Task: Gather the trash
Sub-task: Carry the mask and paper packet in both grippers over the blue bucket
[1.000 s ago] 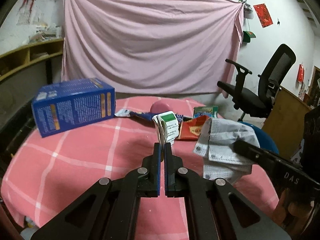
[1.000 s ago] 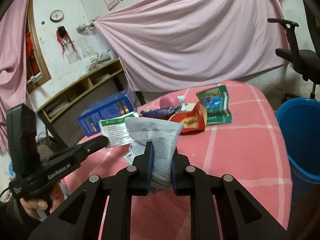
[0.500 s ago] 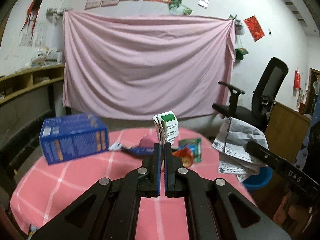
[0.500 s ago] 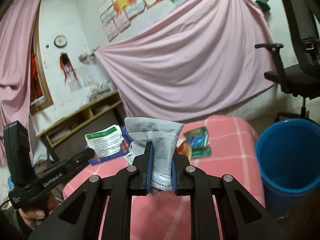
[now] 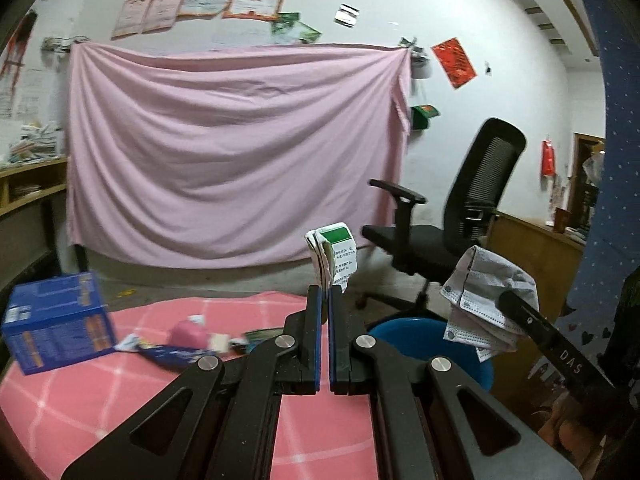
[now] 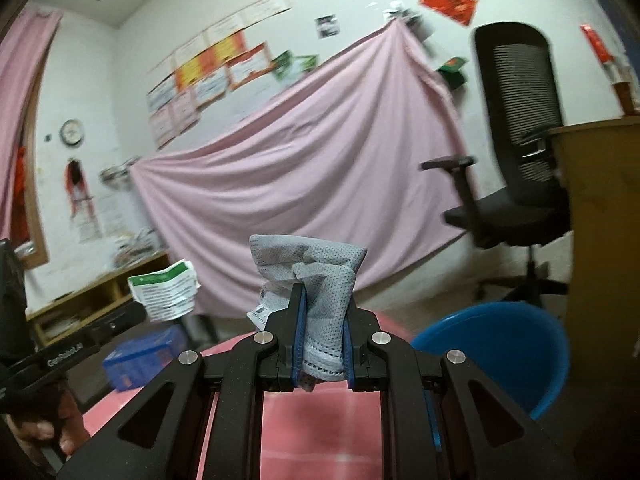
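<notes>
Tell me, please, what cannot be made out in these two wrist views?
- Blue bin interior: left view, hidden behind the left gripper; right view, only its inner wall shows.
- Wrappers on the table: blurred, labels unreadable.
- Folded leaflet print: too small.
- Table in right view: mostly hidden by the right gripper holding the mask.

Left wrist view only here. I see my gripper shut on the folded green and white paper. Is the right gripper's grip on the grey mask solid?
Observer: Yes. The right gripper is shut on the grey mask, fabric bunched between both pads.
Operator: How open is the blue bin? I only see a sliver.
Observer: The blue bin shows a wide open mouth, right of the mask.
Operator: Anything on the wall left of the pink sheet?
Observer: A round clock.
</notes>
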Demonstrator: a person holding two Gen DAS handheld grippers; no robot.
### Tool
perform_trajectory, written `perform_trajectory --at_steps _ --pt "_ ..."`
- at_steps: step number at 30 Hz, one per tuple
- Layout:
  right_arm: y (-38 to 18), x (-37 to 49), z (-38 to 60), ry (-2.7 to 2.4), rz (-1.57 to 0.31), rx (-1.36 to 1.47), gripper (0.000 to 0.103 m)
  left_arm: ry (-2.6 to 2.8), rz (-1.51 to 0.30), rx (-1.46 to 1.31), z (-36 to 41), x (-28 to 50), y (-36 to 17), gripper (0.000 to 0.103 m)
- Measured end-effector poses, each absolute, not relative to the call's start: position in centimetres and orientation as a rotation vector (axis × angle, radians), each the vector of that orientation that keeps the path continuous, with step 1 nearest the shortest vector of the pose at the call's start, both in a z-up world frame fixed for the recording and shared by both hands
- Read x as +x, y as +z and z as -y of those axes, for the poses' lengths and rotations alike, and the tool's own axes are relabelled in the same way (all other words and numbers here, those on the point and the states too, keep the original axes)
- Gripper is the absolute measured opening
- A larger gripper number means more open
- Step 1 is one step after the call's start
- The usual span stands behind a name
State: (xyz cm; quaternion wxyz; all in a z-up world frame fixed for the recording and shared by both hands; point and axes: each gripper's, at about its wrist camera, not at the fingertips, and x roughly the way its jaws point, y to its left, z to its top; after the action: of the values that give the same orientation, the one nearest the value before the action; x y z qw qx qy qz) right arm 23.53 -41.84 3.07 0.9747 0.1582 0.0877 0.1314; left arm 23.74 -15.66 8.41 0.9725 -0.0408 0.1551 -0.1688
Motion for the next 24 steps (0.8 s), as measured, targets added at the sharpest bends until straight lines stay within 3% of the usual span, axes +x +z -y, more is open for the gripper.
perform_trajectory --at_steps 10,24 --pt "1.6 24.1 48.4 0.092 -0.160 0.359 0.014 -0.482 -0.364 -0.073 24.2 27.9 7.1 0.001" --pt "-4.0 28.1 53.2 0.007 -0.365 0.422 0.014 -0.558 -0.689 -0.052 31.7 35.2 1.1 0.001"
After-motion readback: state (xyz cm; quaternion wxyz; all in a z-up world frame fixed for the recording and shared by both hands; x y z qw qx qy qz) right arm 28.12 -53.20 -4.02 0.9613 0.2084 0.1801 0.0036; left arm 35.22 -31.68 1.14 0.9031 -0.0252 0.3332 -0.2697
